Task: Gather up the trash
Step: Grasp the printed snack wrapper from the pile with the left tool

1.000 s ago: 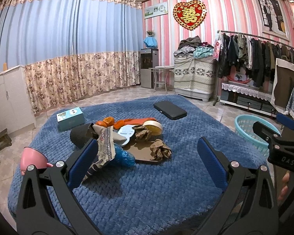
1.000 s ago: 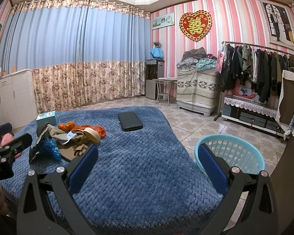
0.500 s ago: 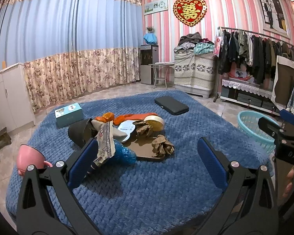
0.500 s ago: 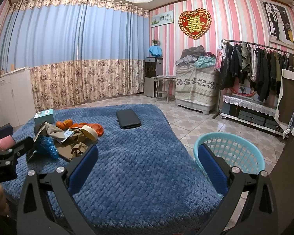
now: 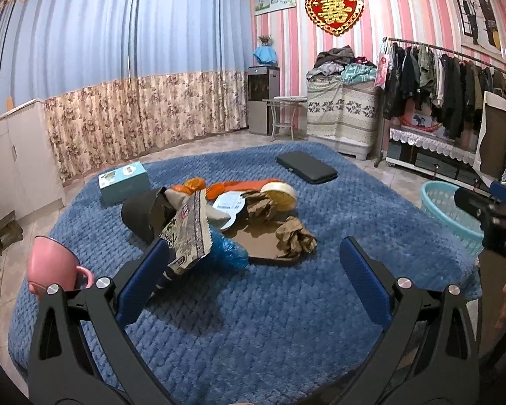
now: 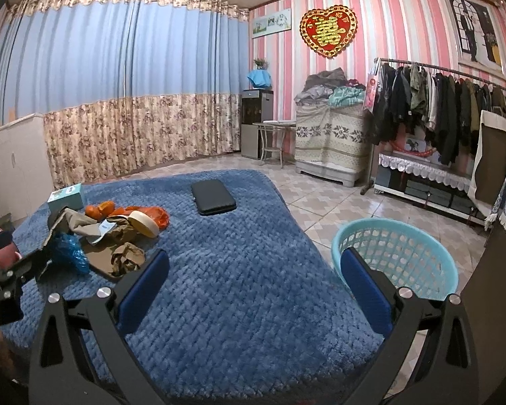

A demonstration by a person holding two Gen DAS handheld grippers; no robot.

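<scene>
A heap of trash lies on the blue blanket (image 5: 253, 303): a crumpled brown paper (image 5: 295, 236), a blue plastic bag (image 5: 227, 248), a printed snack wrapper (image 5: 189, 233), a brown cardboard sheet (image 5: 263, 239) and an orange bag (image 5: 239, 185). My left gripper (image 5: 253, 276) is open, just short of the heap, with nothing between its fingers. My right gripper (image 6: 253, 287) is open over the blanket's right part, empty too. The teal basket (image 6: 398, 256) stands on the floor beside the blanket. The same heap (image 6: 114, 236) shows at the left in the right wrist view.
A pink mug (image 5: 55, 266), a teal box (image 5: 124, 184), a black cap (image 5: 141, 211), a tape roll (image 5: 280, 194) and a black case (image 5: 307, 167) also lie on the blanket. A clothes rack (image 6: 438, 114) and covered furniture line the right wall.
Both grippers have shifted slightly; the heap sits a little lower and nearer in the left wrist view. Both stay open and empty.
</scene>
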